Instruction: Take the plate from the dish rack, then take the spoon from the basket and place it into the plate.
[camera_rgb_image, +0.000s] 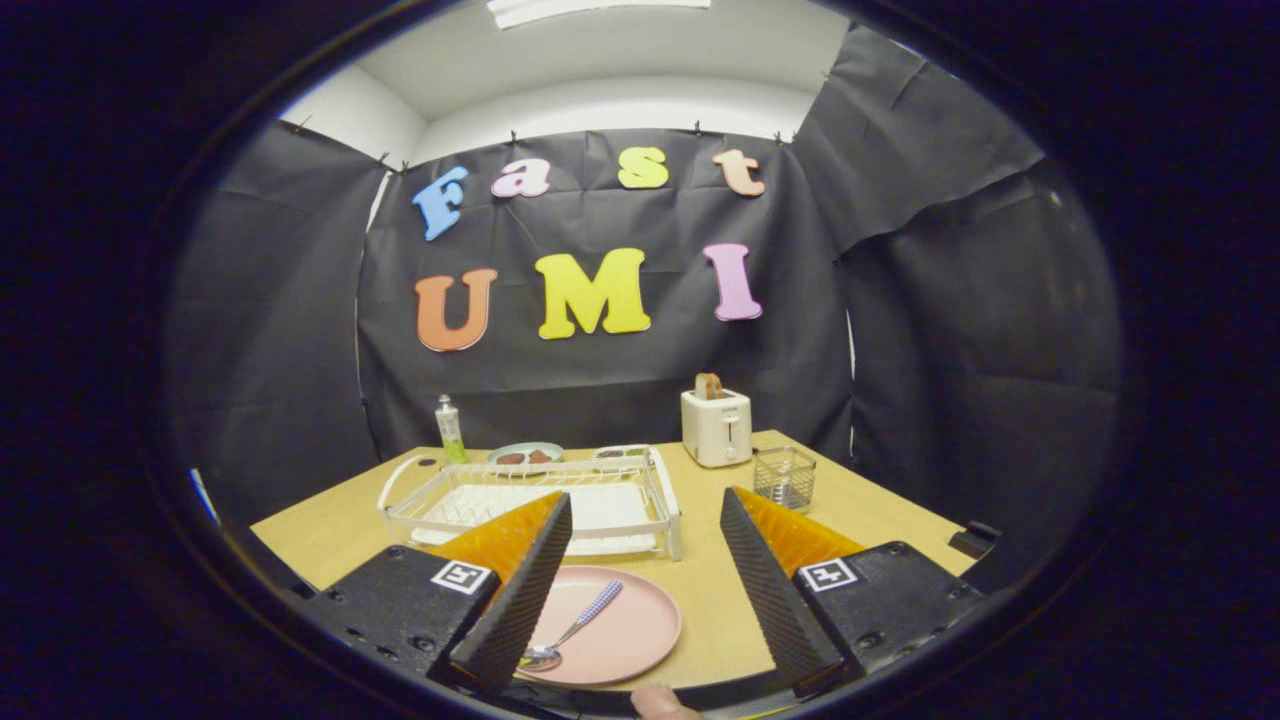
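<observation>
Wooden table (880, 510), gripper (640, 570) agape

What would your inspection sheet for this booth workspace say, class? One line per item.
Surface: wooden table, tidy.
Job's things: spoon lies in the pink plate; dish rack and wire basket hold neither.
Clutter: toaster, bottle, small dish behind the rack.
Gripper: gripper open, holding nothing, fingers astride the plate.
Cables: nothing seen.
Surroundings: black cloth walls.

Checked-handled spoon (575, 627) lies in the pink plate (630, 640) before the white dish rack (540, 505).
</observation>
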